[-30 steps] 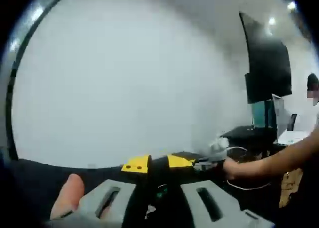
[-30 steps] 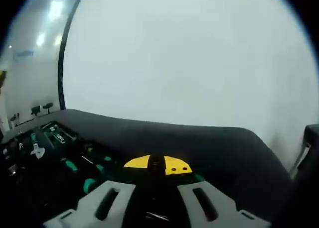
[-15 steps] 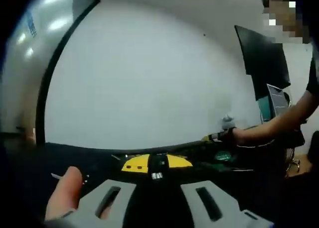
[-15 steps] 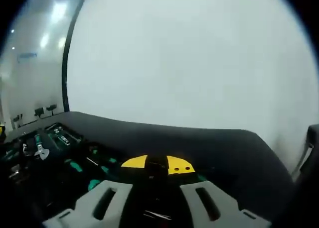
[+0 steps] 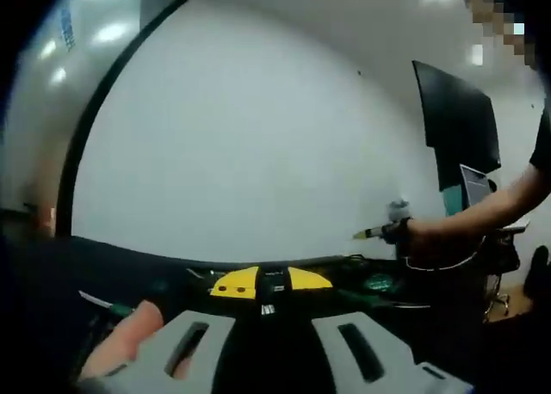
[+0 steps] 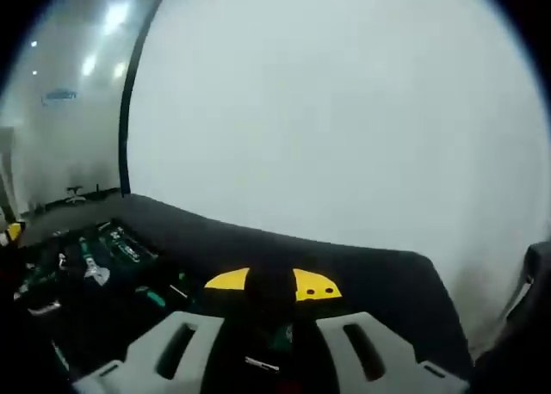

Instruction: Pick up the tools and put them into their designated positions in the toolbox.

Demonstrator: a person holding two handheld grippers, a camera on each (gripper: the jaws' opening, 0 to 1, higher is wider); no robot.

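Left gripper (image 5: 271,347): jaws spread, nothing visible between the grey fingers; a thumb (image 5: 120,355) rests at its left side. Right gripper (image 6: 267,355): jaws likewise parted, and the dark gap between them looks empty, though it is too murky to be sure.

Toolbox (image 6: 60,265) lies open on the dark worktop (image 6: 362,273), ahead and to the left of the right gripper, well apart from it. A small wrench (image 6: 93,272) lies in it among green-handled tools (image 6: 153,298), which lie nearer the jaws. Its long axis seems to run away from the camera, head toward the gripper; blur makes this uncertain.

In the left gripper view, the person's other hand (image 5: 430,239) shows at right, carrying the right gripper over the tools.

Judgement: the right gripper is nearer the tools; reach goes forward-left.
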